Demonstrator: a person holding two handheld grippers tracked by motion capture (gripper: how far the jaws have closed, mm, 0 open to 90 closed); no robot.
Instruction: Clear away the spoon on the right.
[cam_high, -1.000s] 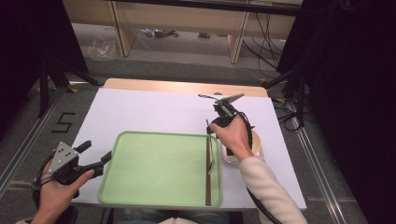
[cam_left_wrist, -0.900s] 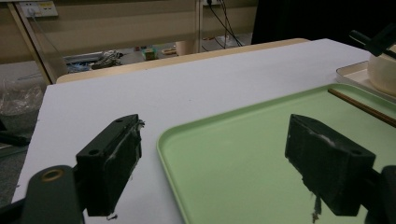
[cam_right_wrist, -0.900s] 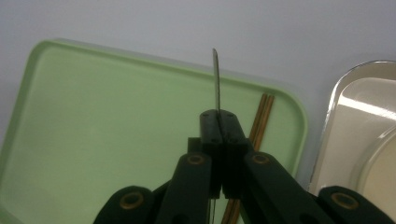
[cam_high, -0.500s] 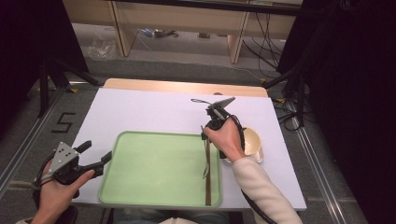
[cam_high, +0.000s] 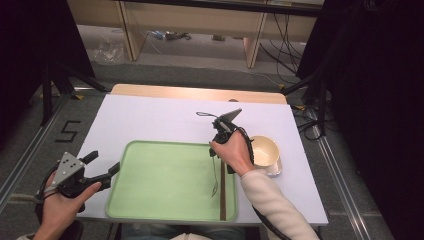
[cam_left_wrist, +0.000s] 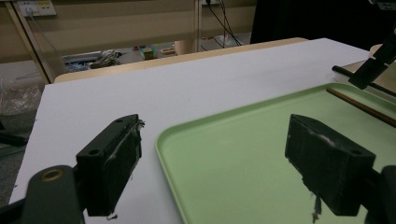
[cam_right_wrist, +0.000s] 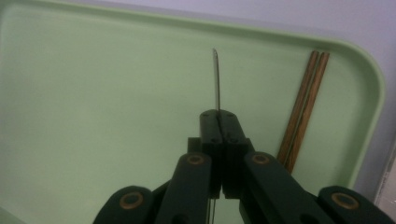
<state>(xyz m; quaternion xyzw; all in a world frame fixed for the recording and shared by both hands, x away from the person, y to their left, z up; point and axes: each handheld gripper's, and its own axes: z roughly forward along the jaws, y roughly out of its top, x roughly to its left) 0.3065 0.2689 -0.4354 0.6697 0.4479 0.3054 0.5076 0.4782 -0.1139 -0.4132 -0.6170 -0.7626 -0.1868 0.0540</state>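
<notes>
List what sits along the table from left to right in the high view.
left gripper → green tray → thin metal utensil hanging from the right gripper → chopsticks → cream bowl

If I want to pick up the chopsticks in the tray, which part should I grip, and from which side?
Grip the chopsticks near their middle, coming from straight above. They lie flat, side by side, close along the right rim of the green tray, so a side approach would probably hit the rim. Jaws should close across the pair.
</notes>
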